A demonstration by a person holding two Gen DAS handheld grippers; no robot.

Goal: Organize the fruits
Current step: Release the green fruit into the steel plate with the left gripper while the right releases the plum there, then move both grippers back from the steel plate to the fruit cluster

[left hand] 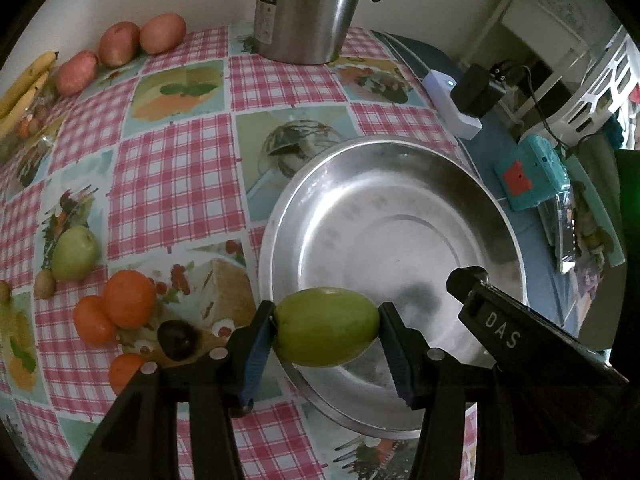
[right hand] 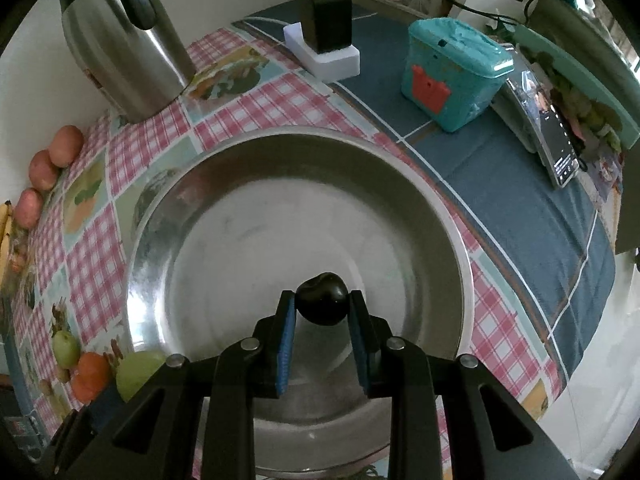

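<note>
Both fruits are at the delivery step: the left gripper [left hand: 326, 326] clamps an oval green fruit [left hand: 327, 326] over the near rim of the wide, empty round steel bowl [right hand: 420, 184], while the right gripper [right hand: 322, 306] pinches a small dark glossy fruit [right hand: 323, 298] above its floor, so next I judge each needs lowering and releasing.

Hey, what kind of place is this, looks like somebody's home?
Probably a home dining or kitchen table: a checked tablecloth printed with food pictures, a steel flask, and a charger on a power strip.
</note>
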